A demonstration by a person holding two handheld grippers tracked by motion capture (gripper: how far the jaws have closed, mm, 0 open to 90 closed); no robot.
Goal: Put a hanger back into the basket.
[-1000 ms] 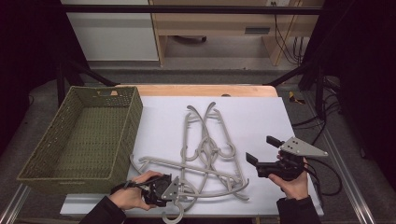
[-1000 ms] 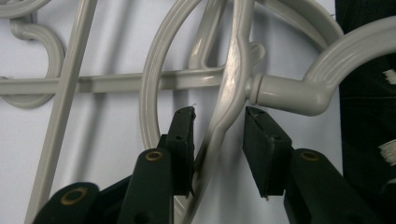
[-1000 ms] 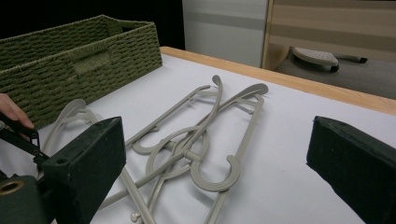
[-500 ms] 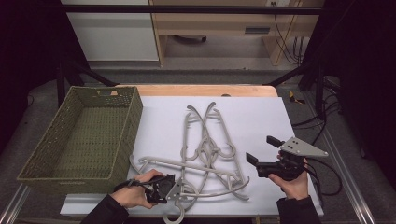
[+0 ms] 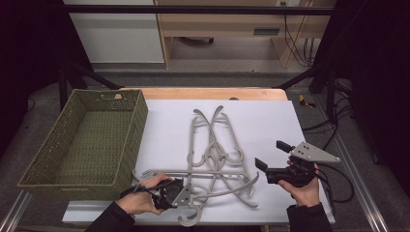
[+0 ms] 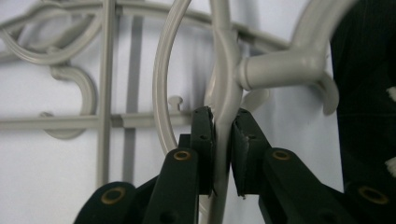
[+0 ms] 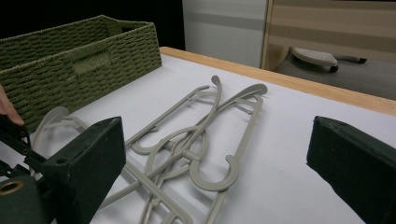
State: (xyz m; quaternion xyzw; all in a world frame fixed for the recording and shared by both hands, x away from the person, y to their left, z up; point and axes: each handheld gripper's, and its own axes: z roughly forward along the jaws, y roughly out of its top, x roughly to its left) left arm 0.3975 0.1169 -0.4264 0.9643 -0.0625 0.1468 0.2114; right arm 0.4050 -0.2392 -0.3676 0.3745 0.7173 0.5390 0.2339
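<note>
Grey plastic clothes hangers [image 5: 212, 145] lie tangled on the white bench [image 5: 261, 121] at the centre of the high view, beside the green woven basket [image 5: 82, 140] at its left, probably where they will be put. The nearest grey hanger [image 5: 203, 191] sits at the lower centre, within easy reach. The left gripper [image 5: 169, 193] has just been closing and now pinches that hanger's thin neck below the hook [image 6: 223, 135]. The right gripper [image 5: 270, 159] hovers at the lower right, jaws wide apart and empty.
</note>
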